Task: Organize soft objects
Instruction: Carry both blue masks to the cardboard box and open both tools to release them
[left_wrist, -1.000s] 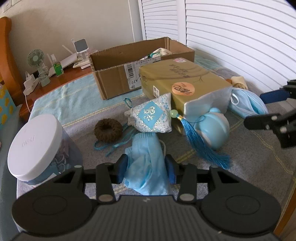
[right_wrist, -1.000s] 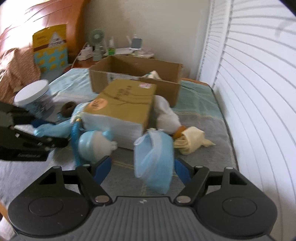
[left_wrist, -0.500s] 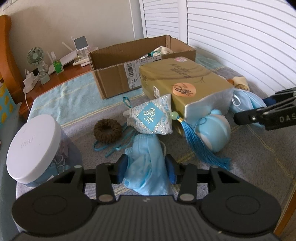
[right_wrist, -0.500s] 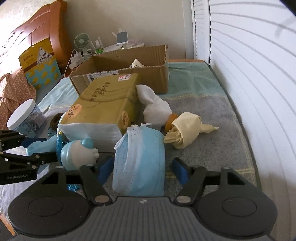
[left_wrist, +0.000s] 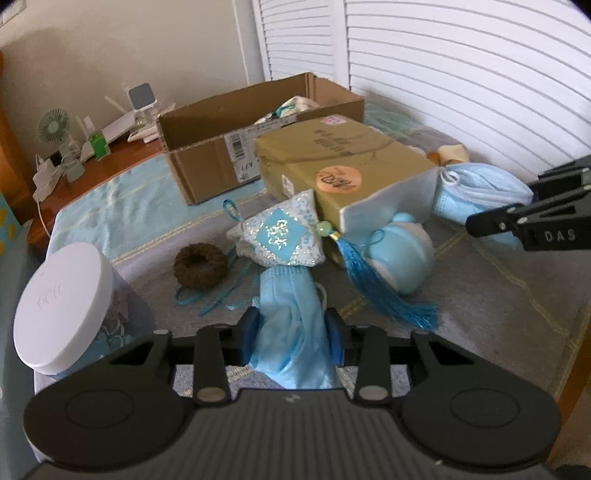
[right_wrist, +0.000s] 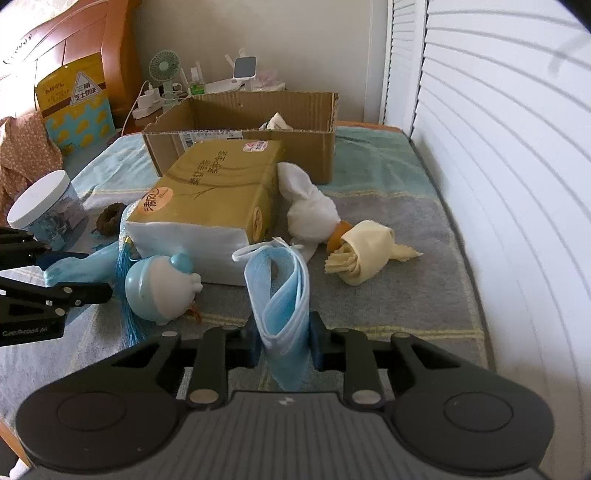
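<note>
A bed covered with a grey and teal striped blanket (left_wrist: 487, 310) carries everything. Toward its far edge an open brown cardboard box (left_wrist: 207, 162) is placed, and in front of it, touching it or nearly so, a long olive-gold tissue pack with a white end (left_wrist: 343, 173) is lying.

A crumpled light blue face mask (left_wrist: 291, 332) is gripped between the blue pads of the left gripper (left_wrist: 293, 338), at the near edge of the bed; the jaws have just been closing and are clenched on it. A second, folded light blue face mask (right_wrist: 282, 291) is pinched between the pads of the right gripper (right_wrist: 283, 341), whose jaws have just been closing on it too; it stands up from the pads.

Only in the right wrist view a white cloth bundle (right_wrist: 310, 210) and a rolled cream cloth (right_wrist: 364, 254) are seen beside the tissue pack, toward the right edge of the bed. Only in the left wrist view the silver and blue sachet with a blue tassel (left_wrist: 280, 236) is shown plainly, leaning at the tissue pack.

A clear jar with a white lid (left_wrist: 62, 306) stands at the left edge. A round pale blue plush toy (left_wrist: 402, 258) lies against the white end of the pack, between the two masks. A dark brown ring-shaped scrunchie (left_wrist: 199, 262) lies between the jar and the sachet, with a thin blue ribbon (left_wrist: 218, 299) beside it.
</note>
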